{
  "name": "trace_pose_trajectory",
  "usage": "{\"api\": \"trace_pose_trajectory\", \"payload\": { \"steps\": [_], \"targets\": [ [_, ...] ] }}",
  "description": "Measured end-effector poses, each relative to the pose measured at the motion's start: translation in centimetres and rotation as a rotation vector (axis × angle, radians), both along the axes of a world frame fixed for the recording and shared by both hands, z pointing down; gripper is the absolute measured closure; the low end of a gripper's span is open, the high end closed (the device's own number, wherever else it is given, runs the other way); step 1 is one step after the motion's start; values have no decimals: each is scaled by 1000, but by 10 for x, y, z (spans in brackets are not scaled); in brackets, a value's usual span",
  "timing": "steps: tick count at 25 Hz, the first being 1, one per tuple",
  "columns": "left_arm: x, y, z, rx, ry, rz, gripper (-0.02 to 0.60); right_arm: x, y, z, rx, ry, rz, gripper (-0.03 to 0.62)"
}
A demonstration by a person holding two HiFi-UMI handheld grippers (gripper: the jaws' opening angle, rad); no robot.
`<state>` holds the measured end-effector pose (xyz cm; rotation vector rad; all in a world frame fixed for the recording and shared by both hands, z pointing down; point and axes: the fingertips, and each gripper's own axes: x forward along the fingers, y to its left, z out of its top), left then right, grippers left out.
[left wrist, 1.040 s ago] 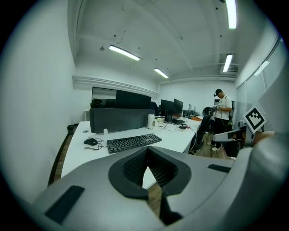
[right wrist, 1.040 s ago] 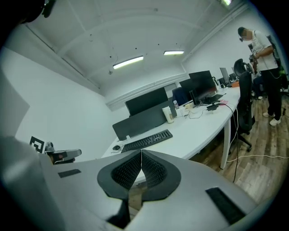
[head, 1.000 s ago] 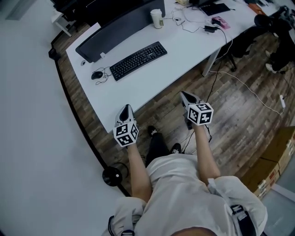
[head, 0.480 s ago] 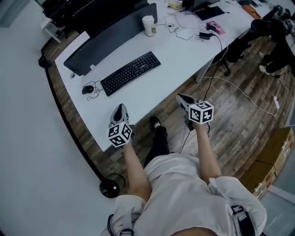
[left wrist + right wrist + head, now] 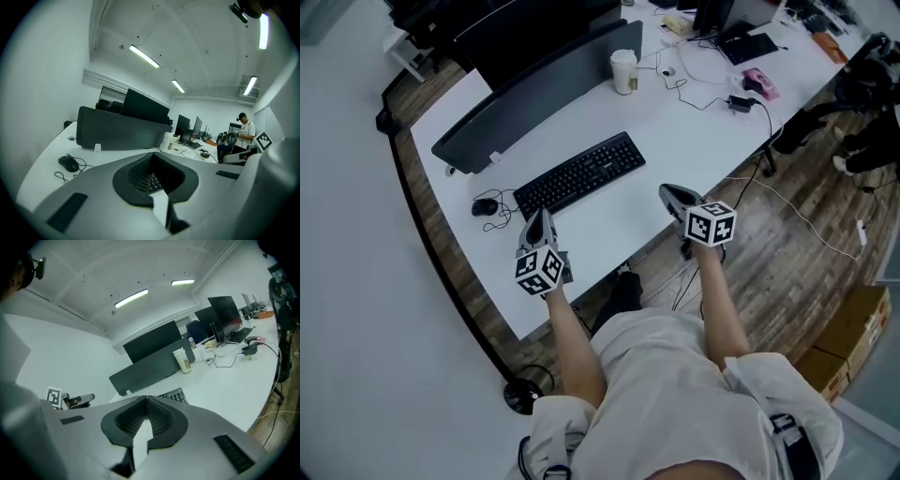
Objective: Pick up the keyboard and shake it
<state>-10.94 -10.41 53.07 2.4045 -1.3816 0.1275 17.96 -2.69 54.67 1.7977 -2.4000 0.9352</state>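
While left tongs point(image 5: 541, 217) and right tongs point(image 5: 667, 192) hover closed, empty; keyboard point(image 5: 579, 173) flat on desk point(image 5: 698, 127)

Left gripper point(image 5: 541, 216) and right gripper point(image 5: 667, 191) held out side by side — fingers point(image 5: 201, 427) pressed together.

Matt black plastic keyboard point(image 5: 580, 173); smooth white desk point(image 5: 694, 112).

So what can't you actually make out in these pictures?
- Black computer keyboard: in the left gripper view it is mostly hidden behind the shut left gripper; in the right gripper view only a corner clears the right gripper.
- White paper cup: head view, any print too small to read.
- Dark desk divider: head view, hides the desk surface behind it.
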Motion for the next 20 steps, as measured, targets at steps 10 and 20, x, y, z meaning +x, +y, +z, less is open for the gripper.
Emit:
{"api": "trace_pose_trajectory", "payload": {
  "steps": [10,20],
  "targets": [
    [-43,-80,-2,3,43,-84,566,-40,-112,5,-7,32,-109,554],
    [-74,-107,33,-83,-8,-110,566,-51,-162,23,-33,-43,-139,553]
  ]
}}
